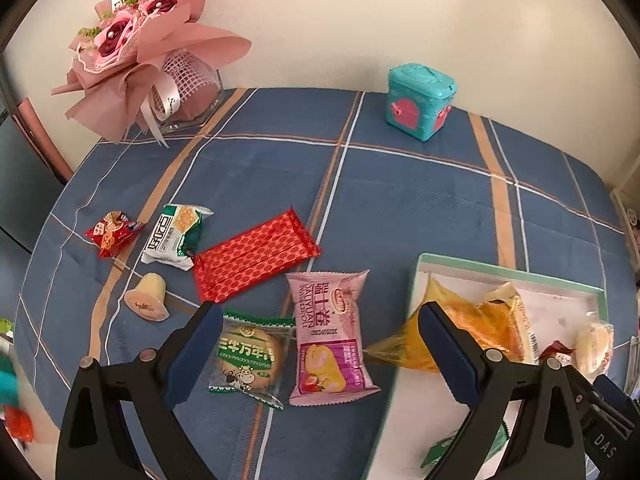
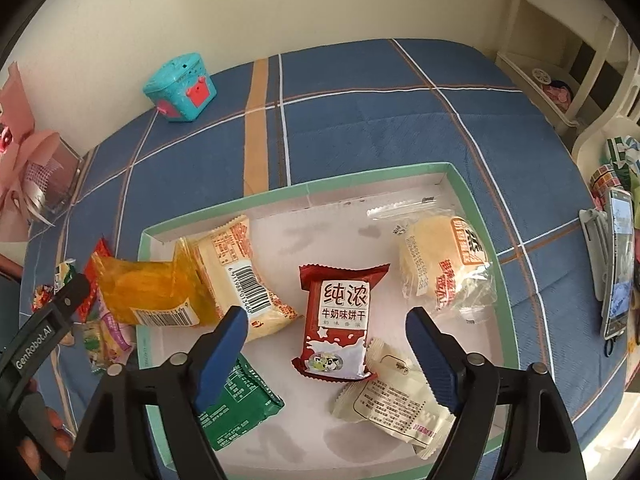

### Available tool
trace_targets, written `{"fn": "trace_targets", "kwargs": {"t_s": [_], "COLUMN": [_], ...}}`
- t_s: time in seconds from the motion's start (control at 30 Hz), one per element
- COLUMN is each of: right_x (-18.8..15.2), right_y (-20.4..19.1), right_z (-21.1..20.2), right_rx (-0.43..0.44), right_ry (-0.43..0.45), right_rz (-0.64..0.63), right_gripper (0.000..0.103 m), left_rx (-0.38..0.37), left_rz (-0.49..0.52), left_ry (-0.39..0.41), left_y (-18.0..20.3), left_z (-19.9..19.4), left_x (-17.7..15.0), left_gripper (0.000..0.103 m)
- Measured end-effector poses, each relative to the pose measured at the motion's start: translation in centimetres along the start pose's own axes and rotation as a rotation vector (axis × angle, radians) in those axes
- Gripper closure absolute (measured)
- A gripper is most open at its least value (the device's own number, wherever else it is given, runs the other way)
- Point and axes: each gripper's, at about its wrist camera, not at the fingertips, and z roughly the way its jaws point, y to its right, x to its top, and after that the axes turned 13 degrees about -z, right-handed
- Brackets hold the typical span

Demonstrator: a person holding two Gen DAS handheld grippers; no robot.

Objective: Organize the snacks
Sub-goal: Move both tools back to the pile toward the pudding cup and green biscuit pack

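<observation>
My right gripper [image 2: 324,340] hangs spread and empty over the red pack [image 2: 340,320], which lies flat in the tray [image 2: 472,192]. My left gripper [image 1: 320,344], spread too, straddles the cookie [image 1: 248,356] and pink roll [image 1: 332,332] on the cloth [image 1: 400,200], likely the next picks.

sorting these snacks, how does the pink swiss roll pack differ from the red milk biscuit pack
The pink swiss roll pack lies on the blue tablecloth, outside the tray; the red milk biscuit pack lies inside the tray. Pink with purple base versus dark red with white label. Both are sealed, lying flat.
</observation>
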Motion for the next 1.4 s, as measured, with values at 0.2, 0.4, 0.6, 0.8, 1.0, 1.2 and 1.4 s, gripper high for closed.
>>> {"fn": "trace_targets", "kwargs": {"t_s": [0.2,0.4,0.6,0.8,1.0,1.2,1.4], "right_x": [0.2,0.5,0.7,0.9,0.8,0.6,0.2], "right_y": [-0.8,-2.8,-5.4,-7.5,-9.6,-12.4,-16.0], "right_z": [0.0,-0.6,-1.1,-2.0,-2.7,-2.8,-2.4], "right_rx": [-0.017,-0.027,-0.027,-0.022,0.011,0.065,0.112], "right_ry": [0.021,0.059,0.088,0.143,0.186,0.193,0.193], "right_rz": [-0.031,-0.102,-0.182,-0.235,-0.267,-0.298,-0.344], "right_gripper": [0.000,0.000,0.000,0.000,0.000,0.000,0.000], "left_rx": [0.015,0.000,-0.087,-0.046,-0.030,-0.002,0.051], "left_rz": [-0.025,-0.055,-0.124,-0.160,-0.230,-0.274,-0.339], "left_ry": [-0.017,-0.049,-0.088,-0.029,0.008,0.063,0.093], "left_y": [-0.6,-1.3,-2.4,-4.4,-7.7,-10.9,-14.5], "left_z": [0.6,1.0,1.2,0.7,0.2,-0.4,-0.7], "left_x": [-0.1,-0.3,-0.5,-0.4,0.0,0.6,1.1], "left_gripper": [0.005,0.005,0.005,0.005,0.003,0.003,0.003]}}
